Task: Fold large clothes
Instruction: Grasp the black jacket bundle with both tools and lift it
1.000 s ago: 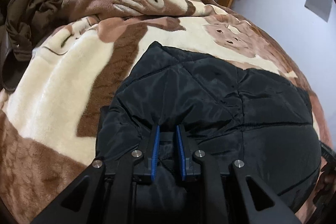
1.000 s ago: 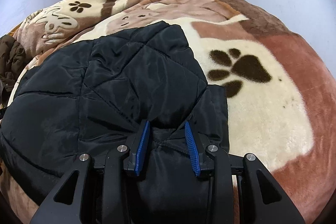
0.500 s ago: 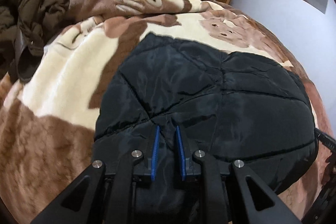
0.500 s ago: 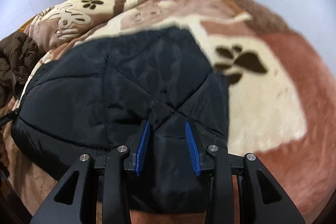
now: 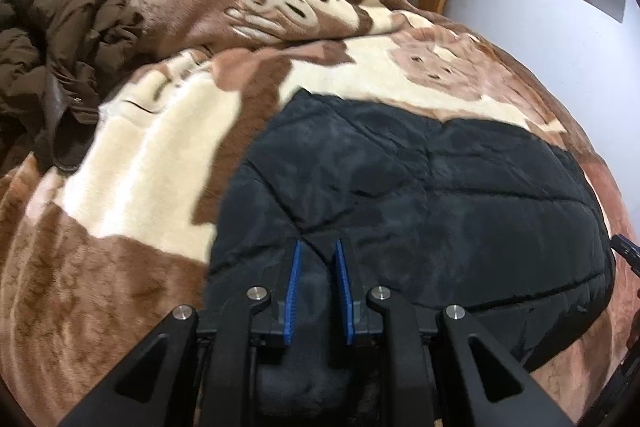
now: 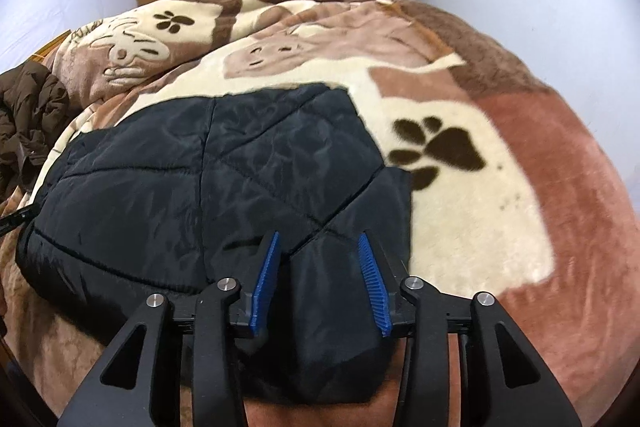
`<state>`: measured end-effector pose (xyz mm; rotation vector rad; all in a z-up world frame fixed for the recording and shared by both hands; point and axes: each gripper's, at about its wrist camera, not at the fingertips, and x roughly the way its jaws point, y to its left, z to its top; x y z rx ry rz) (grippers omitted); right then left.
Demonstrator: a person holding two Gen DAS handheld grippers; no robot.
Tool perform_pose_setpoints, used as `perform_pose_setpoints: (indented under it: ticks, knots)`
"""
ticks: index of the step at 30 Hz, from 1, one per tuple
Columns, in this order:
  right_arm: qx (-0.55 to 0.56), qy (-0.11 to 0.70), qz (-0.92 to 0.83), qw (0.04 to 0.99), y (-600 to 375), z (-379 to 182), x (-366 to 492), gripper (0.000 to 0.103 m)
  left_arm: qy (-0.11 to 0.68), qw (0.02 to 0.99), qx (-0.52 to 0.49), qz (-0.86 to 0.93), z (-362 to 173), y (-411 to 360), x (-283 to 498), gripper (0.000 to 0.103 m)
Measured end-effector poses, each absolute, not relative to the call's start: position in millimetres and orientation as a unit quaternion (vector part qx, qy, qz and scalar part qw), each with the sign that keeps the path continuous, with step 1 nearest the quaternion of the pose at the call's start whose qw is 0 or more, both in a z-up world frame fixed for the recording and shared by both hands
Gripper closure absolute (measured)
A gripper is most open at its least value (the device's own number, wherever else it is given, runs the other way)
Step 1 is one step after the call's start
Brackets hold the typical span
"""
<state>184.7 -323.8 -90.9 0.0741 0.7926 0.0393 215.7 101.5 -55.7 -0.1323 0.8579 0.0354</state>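
Your left gripper [image 5: 318,251] and right gripper [image 6: 318,247], each pinching the black quilted jacket [image 6: 200,187], have drawn its near edge back over the blanket [image 6: 480,227], flattening the fold.

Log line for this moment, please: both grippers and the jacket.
left gripper: shut on black jacket near edge | right gripper: shut on same edge | jacket: spread on blanket

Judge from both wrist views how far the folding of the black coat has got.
Done: the black quilted coat lies as a compact bundle on the blanket. In hand: left tongs and right tongs each hold fabric at its near edge. Left: release it; the brown coat lies crumpled.
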Motion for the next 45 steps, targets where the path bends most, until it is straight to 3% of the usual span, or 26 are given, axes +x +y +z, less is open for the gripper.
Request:
perform_pose_setpoints:
  ticks: [3, 6, 8, 10, 22, 39, 45]
  knots:
    - [0.049, 0.393, 0.014, 0.918, -333.2, -96.6, 188.7, 0.057, 0.416, 0.905, -0.077, 0.037, -60.3, 120.5, 217.2, 0.068]
    - [0.071, 0.423, 0.006, 0.903, -346.0, -117.3, 198.1, 0.055, 0.432, 0.895, -0.100, 0.042, -76.4, 141.9, 221.3, 0.062]
    - [0.102, 0.428, -0.001, 0.898, -359.4, -128.1, 200.4, 0.038, 0.439, 0.890, -0.115, 0.039, -85.6, 151.7, 223.7, 0.051]
    - [0.122, 0.432, 0.000, 0.894, -367.8, -134.8, 202.4, 0.035, 0.443, 0.886, -0.133, 0.026, -92.5, 158.5, 227.5, 0.047]
    - [0.197, 0.463, 0.048, 0.863, -386.1, -163.9, 239.0, 0.035, 0.469, 0.863, -0.186, -0.017, -124.4, 165.1, 265.0, 0.035]
    - [0.287, 0.481, 0.101, 0.822, -397.0, -192.9, 246.6, 0.031, 0.479, 0.843, -0.240, -0.048, -148.2, 170.7, 271.5, 0.032]
    - [0.306, 0.485, 0.127, 0.809, -396.6, -198.4, 243.3, 0.037, 0.478, 0.838, -0.255, -0.060, -153.0, 170.1, 268.8, 0.032]
